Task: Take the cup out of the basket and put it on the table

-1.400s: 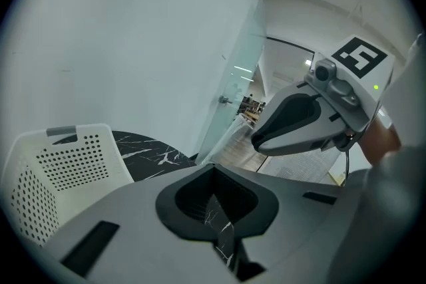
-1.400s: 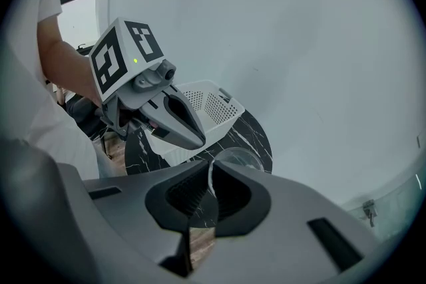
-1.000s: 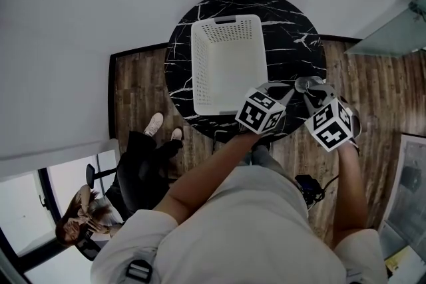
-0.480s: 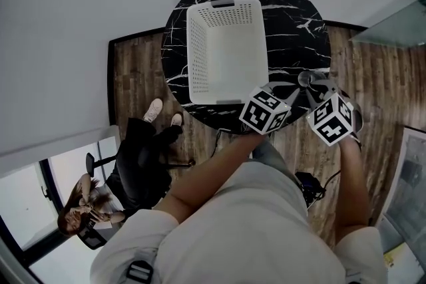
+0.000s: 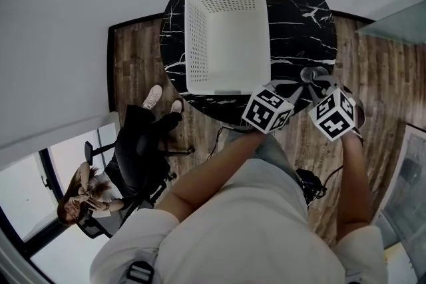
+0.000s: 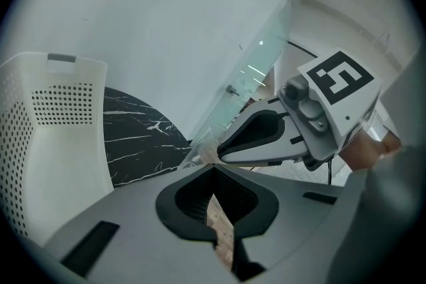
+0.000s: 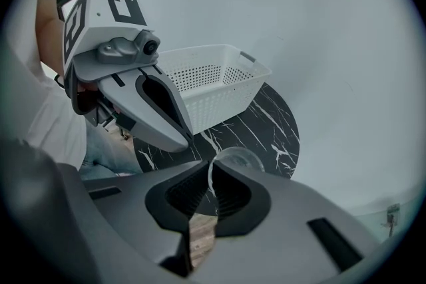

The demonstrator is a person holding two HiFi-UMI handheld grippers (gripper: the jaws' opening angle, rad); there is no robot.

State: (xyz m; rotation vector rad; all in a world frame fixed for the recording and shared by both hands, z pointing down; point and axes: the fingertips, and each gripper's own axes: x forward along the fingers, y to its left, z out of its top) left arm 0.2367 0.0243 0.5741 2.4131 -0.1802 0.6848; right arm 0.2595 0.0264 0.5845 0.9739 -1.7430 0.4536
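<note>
The right gripper's (image 7: 210, 169) jaws pinch the wall of the clear cup (image 7: 234, 157), near the edge of the surface (image 5: 299, 16). The left gripper's (image 6: 213, 173) jaws are pressed together.

In the right gripper view, the jaws of the right gripper (image 7: 212, 173) hide all of the cup (image 7: 236, 157) below its rim. In the head view, that gripper's cube covers most of the cup at the near right edge of the table (image 5: 296, 43). In the left gripper view, the basket (image 6: 46, 143) runs off the left edge, and the clear cup's outline is too faint to trace.
</note>
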